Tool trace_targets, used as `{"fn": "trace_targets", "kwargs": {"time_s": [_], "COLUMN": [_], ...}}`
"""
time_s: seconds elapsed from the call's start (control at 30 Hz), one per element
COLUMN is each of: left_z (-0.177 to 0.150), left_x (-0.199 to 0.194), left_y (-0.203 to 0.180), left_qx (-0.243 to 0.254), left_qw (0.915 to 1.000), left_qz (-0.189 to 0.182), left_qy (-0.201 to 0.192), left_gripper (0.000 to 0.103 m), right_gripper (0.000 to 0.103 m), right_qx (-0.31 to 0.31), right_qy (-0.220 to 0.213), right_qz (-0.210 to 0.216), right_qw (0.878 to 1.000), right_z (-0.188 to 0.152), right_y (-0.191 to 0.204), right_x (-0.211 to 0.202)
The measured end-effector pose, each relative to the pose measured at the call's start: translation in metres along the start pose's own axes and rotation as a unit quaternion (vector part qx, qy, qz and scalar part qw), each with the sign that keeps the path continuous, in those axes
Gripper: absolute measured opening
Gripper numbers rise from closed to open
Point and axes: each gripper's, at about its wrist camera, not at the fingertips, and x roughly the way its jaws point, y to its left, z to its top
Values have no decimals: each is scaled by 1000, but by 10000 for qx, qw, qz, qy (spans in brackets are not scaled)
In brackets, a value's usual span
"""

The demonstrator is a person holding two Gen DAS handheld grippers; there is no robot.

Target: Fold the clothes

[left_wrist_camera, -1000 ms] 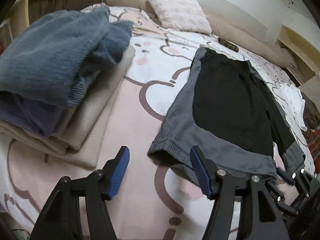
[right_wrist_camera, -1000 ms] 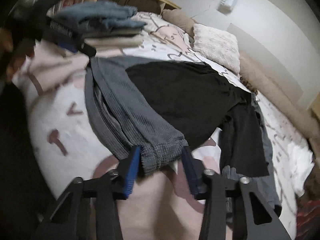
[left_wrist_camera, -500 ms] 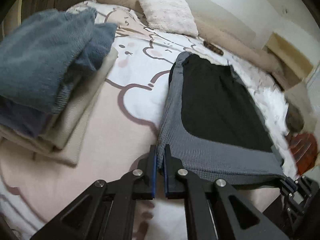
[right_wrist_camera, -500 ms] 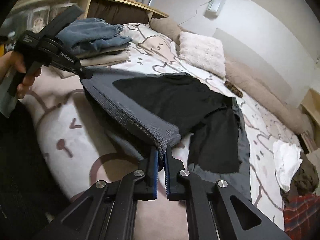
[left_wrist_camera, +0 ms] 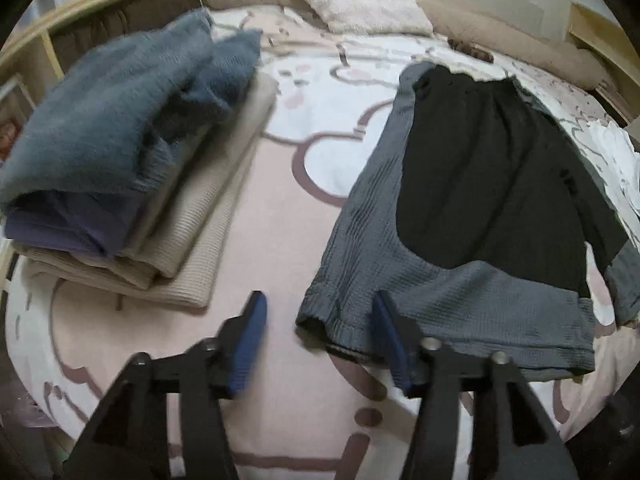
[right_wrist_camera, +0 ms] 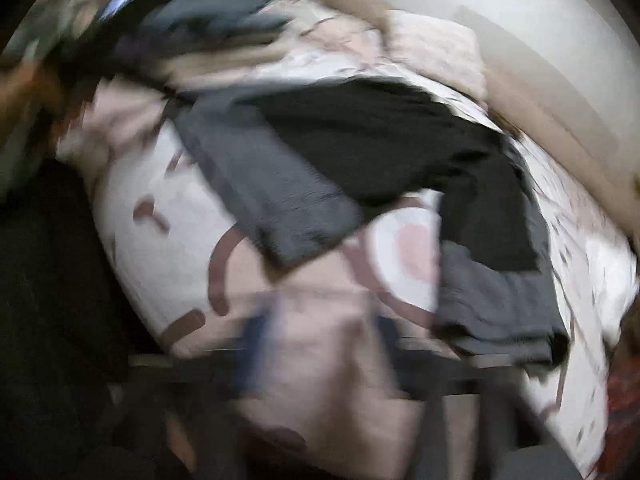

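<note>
Grey-and-black garment (left_wrist_camera: 472, 216) lies flat on the bed (left_wrist_camera: 280, 208), hem edge nearest the cameras. Left gripper (left_wrist_camera: 318, 344) jaws are opening, released; one blue pad sits over the hem corner but nothing is pinched. Right gripper (right_wrist_camera: 316, 344) is heavily blurred, jaws opening, only pink bedcover between them. Folded stack (left_wrist_camera: 120, 168) of blue, purple and beige clothes sits left of the garment, apart.

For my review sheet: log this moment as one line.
left gripper: opening, empty | right gripper: opening, empty | grey-black garment: flat on bed
</note>
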Motion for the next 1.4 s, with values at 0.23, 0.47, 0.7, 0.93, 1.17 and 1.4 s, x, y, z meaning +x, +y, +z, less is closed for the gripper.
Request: {"fn": "trace_targets", "kwargs": {"time_s": [0.23,0.47,0.7,0.93,1.17,1.4], "left_z": [-8,-26,-35,-48,-49,-52], "left_x": [-76,-82,-51,-13,-11,-9], "left_y": [-50,-150,-246,-279,-280,-277], "left_qx": [904,1666,2338,2788,2864,2816], "left_qw": [9861,9582,9376,9397,9375,9383], "left_qz": [-527,-1950,-2278,-1830,-1837,-1869], "left_qy": [-1289,-1269,-1198,-755,-731,-740], "left_gripper": [56,56,56,56,56,56], "right_gripper": [77,60,60,60,6,3], "right_qx": [2139,-661,-2652,-2890,-253,1582], "right_qy": [-652,-251,-73,38,361,403], "right_qz": [-740,-2830,-2802,-3085,-2734,-2477], "right_qw": [9719,9565,9226,9062,9609,9550], "right_z": [-22,-38,-64,-65,-52,-82], "right_y": [-121,-127,-98,-100,-179,-250], "right_x": [-67,-39,2,32,21,-17]}}
